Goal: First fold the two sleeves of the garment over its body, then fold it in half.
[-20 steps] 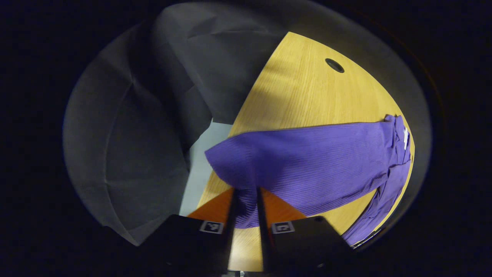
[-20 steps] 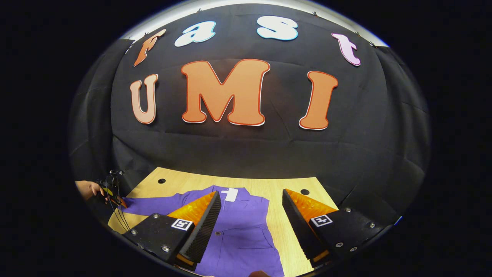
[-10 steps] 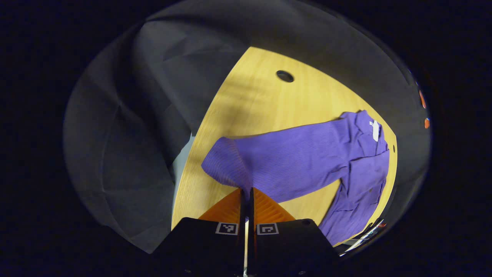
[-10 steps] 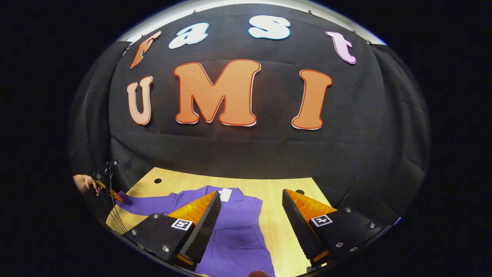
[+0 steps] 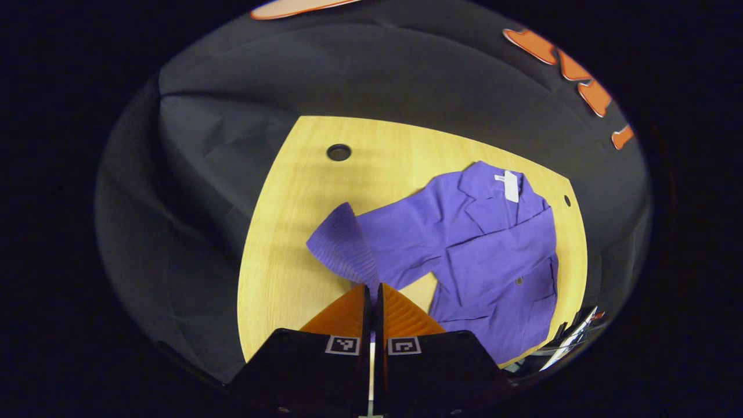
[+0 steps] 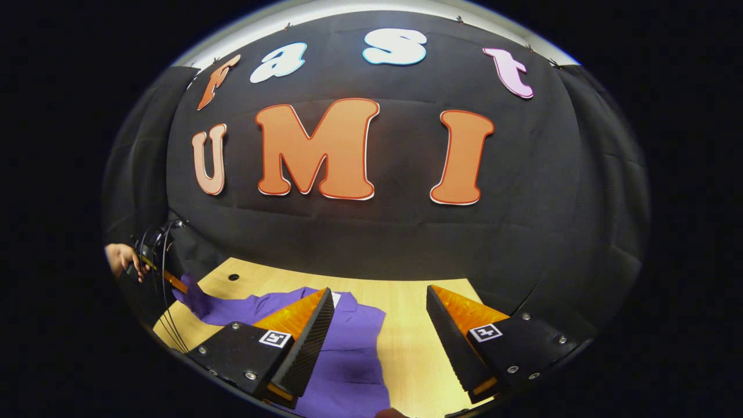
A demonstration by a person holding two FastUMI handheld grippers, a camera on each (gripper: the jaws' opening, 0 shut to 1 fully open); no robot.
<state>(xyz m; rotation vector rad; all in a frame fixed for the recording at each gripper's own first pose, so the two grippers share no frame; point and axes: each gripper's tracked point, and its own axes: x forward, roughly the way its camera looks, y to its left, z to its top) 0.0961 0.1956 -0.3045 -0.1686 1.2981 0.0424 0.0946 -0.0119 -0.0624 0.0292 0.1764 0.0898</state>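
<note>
Left gripper (image 5: 372, 288) pinches the purple sleeve (image 5: 348, 247), cuff raised off the wooden table (image 5: 302, 191); the garment (image 5: 493, 255) lies flat, collar far.

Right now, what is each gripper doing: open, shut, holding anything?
Left gripper: shut on the purple sleeve, cuff lifted off the table.
Right gripper: open, holding nothing, above the garment.
</note>
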